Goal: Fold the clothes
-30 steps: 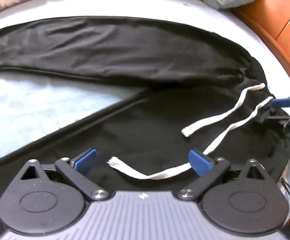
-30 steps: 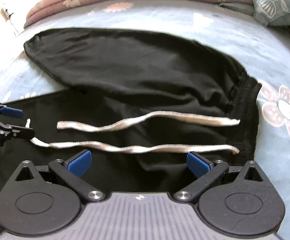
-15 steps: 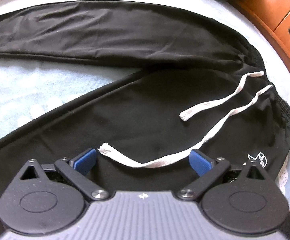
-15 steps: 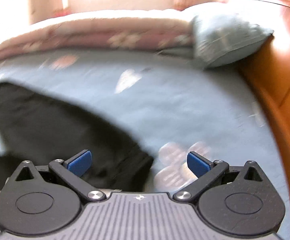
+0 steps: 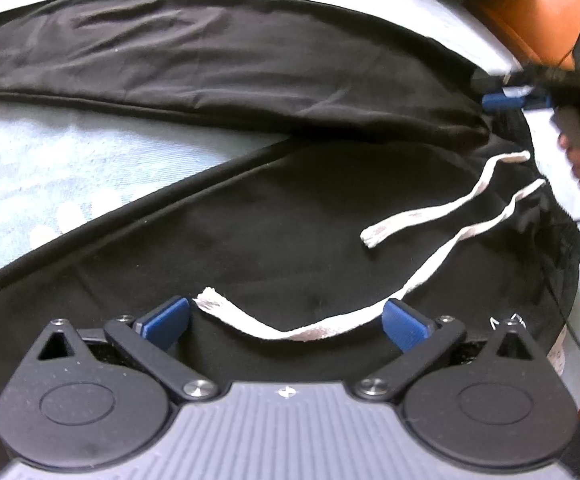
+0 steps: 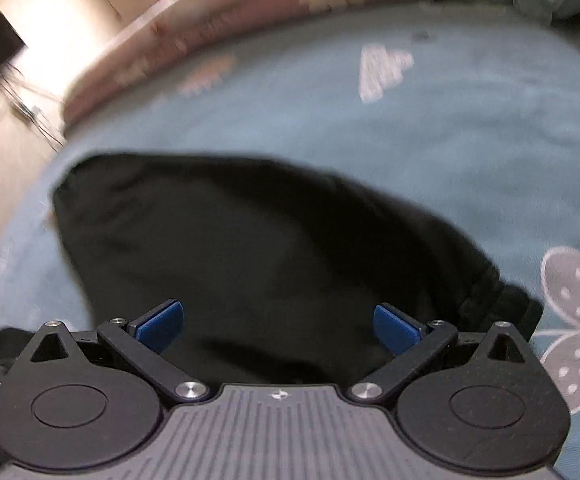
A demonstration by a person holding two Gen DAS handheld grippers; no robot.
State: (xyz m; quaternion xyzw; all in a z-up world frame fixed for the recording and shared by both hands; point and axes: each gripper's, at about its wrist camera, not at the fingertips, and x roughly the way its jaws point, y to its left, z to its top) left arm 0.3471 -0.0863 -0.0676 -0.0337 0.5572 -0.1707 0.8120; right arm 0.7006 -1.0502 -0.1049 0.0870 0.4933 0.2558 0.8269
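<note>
I had both grippers gaping, the left gripper (image 5: 285,320) over a white drawstring (image 5: 430,276) and the right gripper (image 6: 277,326) at the waistband corner of the black trousers (image 5: 249,208) lying spread on the bed (image 6: 370,128) near its headboard edge, so I judged pinching only the waistband, cords clear, best.

Black trousers (image 5: 249,208) — white drawstring (image 5: 442,216).
</note>
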